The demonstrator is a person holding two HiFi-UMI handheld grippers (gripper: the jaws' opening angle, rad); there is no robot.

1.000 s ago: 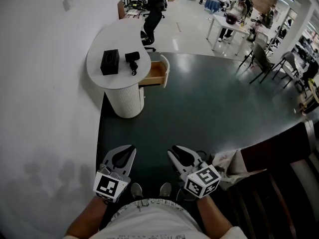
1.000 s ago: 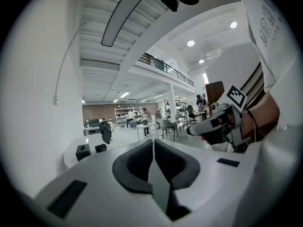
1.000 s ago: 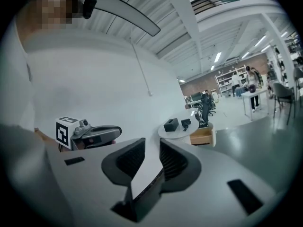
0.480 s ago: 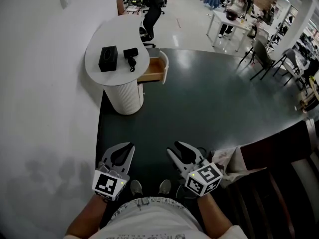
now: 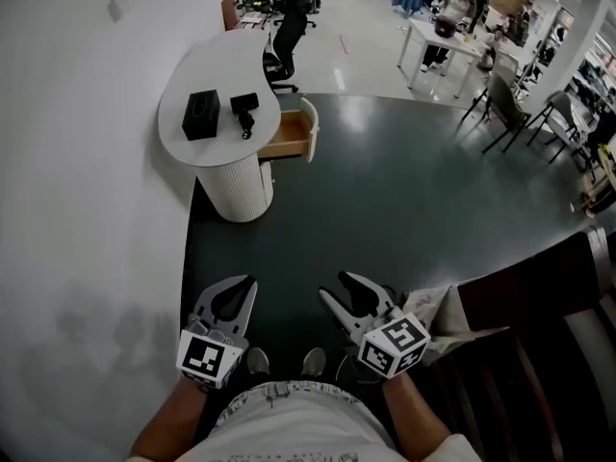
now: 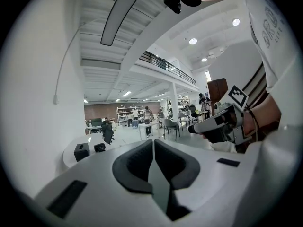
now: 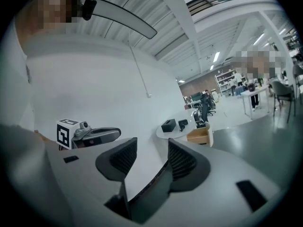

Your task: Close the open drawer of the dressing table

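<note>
The white dressing table [image 5: 207,75] stands against the left wall, far ahead of me. Its wooden drawer [image 5: 289,135] is pulled out to the right, its white front [image 5: 310,129] away from the ribbed base [image 5: 236,189]. The right gripper view also shows the drawer [image 7: 200,135]. My left gripper [image 5: 246,285] is held low near my body, its jaws shut and empty, as in its own view [image 6: 154,143]. My right gripper [image 5: 341,289] is beside it; its jaws have just been opening and now stand open with nothing between them [image 7: 150,149]. Both grippers are far from the drawer.
A black box [image 5: 200,115] and a small black device [image 5: 243,106] lie on the tabletop. An office chair [image 5: 287,37] stands behind the table. To my right are a dark wooden piece of furniture [image 5: 539,287] and a crumpled cloth [image 5: 441,314]. Dark floor [image 5: 404,191] stretches to the drawer.
The right gripper's jaws have spread wider. The dressing table has shifted slightly left in the head view. The left gripper stays shut.
</note>
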